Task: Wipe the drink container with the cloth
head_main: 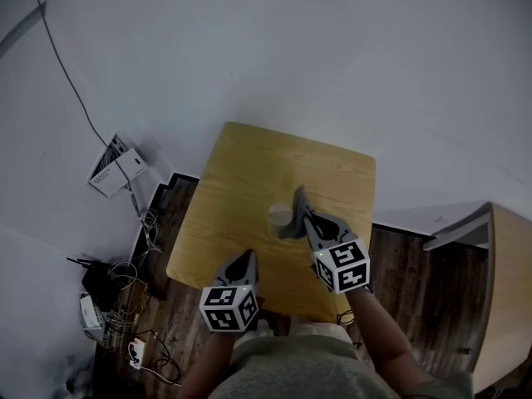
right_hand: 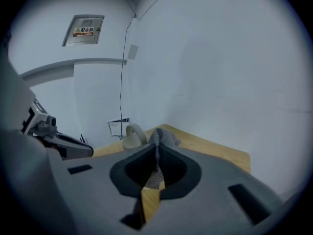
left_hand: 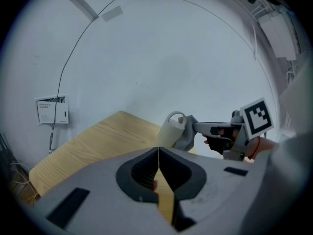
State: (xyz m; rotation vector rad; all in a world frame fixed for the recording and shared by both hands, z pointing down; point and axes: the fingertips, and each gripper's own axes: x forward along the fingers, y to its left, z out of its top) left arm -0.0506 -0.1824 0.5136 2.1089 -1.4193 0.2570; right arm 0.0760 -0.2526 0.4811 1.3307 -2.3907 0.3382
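Gripper on the right [right_hand: 156, 153]: jaws pinched tight on a grey cloth [right_hand: 164, 137], which bunches up past the tips.
Cloth: lies against the side of the drink container [head_main: 280, 215], on the side facing the right gripper.
Drink container: a pale cup with a looped handle, upright near the middle of the wooden table [head_main: 274, 156].
Left gripper [left_hand: 159, 155]: jaws closed together with nothing between them, over the table's near edge, apart from the container.
Table: set against a white wall.
Floor: dark boards, with a tangle of cables [head_main: 125, 298] to the left.
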